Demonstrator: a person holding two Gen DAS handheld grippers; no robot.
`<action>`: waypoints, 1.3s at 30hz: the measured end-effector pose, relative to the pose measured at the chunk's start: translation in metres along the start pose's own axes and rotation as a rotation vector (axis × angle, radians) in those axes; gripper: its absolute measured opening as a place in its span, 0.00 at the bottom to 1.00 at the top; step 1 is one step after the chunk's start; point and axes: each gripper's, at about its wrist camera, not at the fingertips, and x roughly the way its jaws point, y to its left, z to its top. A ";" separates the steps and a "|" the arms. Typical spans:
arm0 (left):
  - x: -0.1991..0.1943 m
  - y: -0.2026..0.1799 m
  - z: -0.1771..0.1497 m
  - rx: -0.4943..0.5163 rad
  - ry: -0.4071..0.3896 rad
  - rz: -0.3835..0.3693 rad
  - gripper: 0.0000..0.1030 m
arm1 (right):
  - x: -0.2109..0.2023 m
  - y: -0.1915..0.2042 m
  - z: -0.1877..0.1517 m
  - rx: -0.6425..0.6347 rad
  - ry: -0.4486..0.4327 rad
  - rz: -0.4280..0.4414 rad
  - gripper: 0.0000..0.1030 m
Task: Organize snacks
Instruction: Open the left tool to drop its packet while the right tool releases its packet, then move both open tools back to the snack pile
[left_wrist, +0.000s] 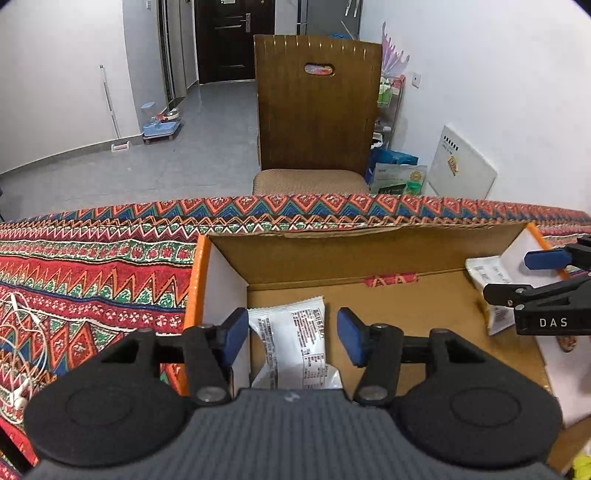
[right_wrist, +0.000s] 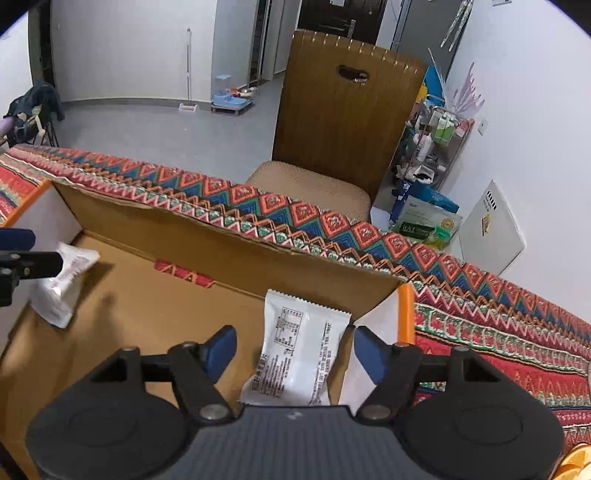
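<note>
Both my tongs are over the cardboard box (left_wrist: 369, 254) on the patterned tablecloth (left_wrist: 92, 280). My left gripper (left_wrist: 292, 338) is spread wide around a white snack packet (left_wrist: 295, 347) in the box's left corner, pads not touching. My right gripper (right_wrist: 291, 350) gapes around another white packet (right_wrist: 299, 358) by the right wall.

Counted: two white snack packets (left_wrist: 295, 347) (right_wrist: 299, 354) in one cardboard box (left_wrist: 369, 254), two hand-held grippers (left_wrist: 291, 339) (right_wrist: 291, 352), one wooden chair (left_wrist: 317, 110), one patterned cloth (left_wrist: 92, 280).
</note>
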 end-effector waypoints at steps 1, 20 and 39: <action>-0.007 0.001 0.001 -0.001 -0.004 -0.005 0.55 | -0.006 0.000 0.000 0.000 -0.006 0.000 0.68; -0.240 -0.027 -0.006 0.014 -0.213 -0.065 0.93 | -0.231 -0.001 -0.021 0.014 -0.204 0.035 0.89; -0.350 -0.037 -0.177 -0.006 -0.356 -0.064 1.00 | -0.346 0.051 -0.173 0.002 -0.347 0.142 0.95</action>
